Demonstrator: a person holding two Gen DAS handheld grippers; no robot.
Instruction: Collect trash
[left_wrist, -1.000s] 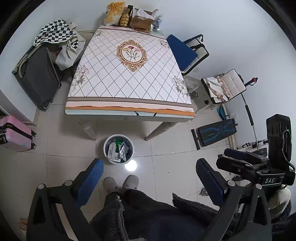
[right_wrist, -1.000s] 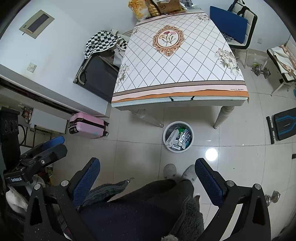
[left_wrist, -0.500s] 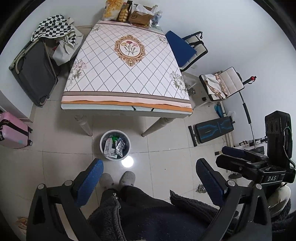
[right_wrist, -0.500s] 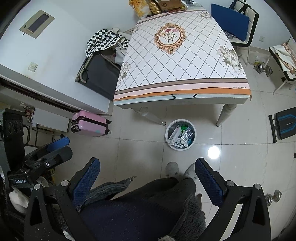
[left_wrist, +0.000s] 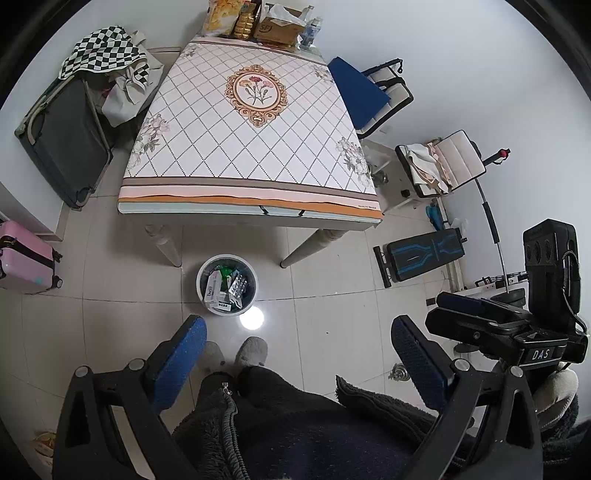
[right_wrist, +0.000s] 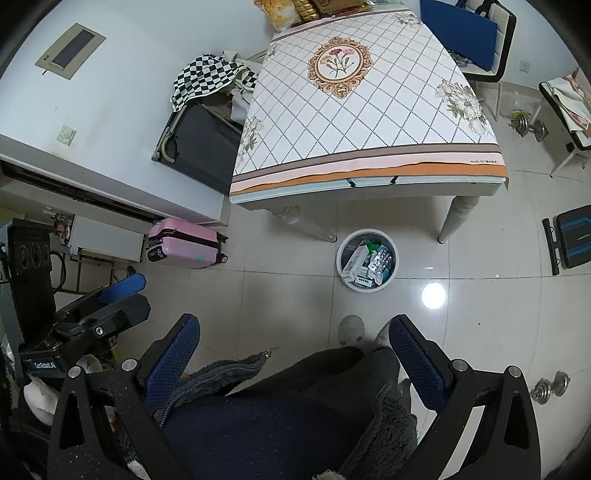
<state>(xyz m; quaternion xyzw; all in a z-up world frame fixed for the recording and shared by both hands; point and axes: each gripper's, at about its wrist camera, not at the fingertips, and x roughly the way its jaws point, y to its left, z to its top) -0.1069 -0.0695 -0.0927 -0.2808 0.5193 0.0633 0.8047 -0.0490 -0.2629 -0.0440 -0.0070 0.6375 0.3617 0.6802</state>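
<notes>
Left wrist view | our left gripper and right gripper spread wide, empty | risk: we overlook trash outside the bin

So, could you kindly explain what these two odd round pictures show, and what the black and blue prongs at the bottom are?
Each picture comes from a fisheye camera on a hand-held gripper, looking along its two blue-padded fingers. One shows the left gripper, the other the right gripper. Both are open and hold nothing. A person stands holding them; their slippers show below. Ahead stands a table, bare except for bags and boxes at its far end. On the floor before it sits a white bin with packets already inside.
</notes>
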